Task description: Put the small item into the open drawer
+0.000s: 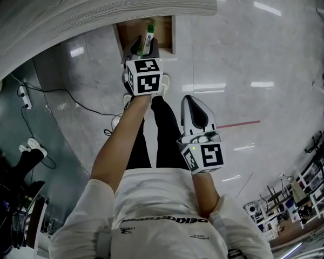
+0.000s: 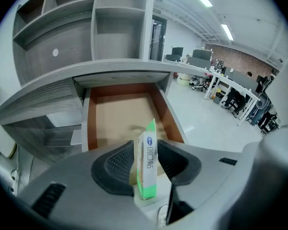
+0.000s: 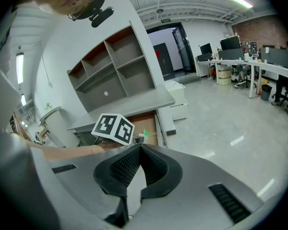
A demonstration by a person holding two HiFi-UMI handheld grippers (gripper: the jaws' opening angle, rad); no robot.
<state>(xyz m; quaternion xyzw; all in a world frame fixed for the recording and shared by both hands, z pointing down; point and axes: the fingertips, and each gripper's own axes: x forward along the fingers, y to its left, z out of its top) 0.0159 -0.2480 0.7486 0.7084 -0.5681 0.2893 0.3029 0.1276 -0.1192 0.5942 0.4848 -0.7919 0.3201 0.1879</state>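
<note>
The small item is a narrow white and green box (image 1: 149,38) (image 2: 148,164). It stands upright between the jaws of my left gripper (image 1: 144,50) (image 2: 146,146), above the front of the open wooden drawer (image 1: 120,39) (image 2: 117,114). The jaws stand apart and a thin gap shows beside the box on its left, so the pads do not press it. The drawer's brown bottom is bare. My right gripper (image 1: 190,104) (image 3: 140,146) hangs lower and nearer to me, over the floor, with its jaw tips touching and nothing between them. From its view I see the left gripper's marker cube (image 3: 113,127) by the drawer.
A grey desk top (image 1: 97,9) overhangs the drawer, with open shelves (image 2: 110,28) above it. A power strip (image 1: 24,96) and its cable lie on the glossy floor at the left. My legs (image 1: 151,144) stand below the drawer. Office desks (image 2: 230,87) stand far right.
</note>
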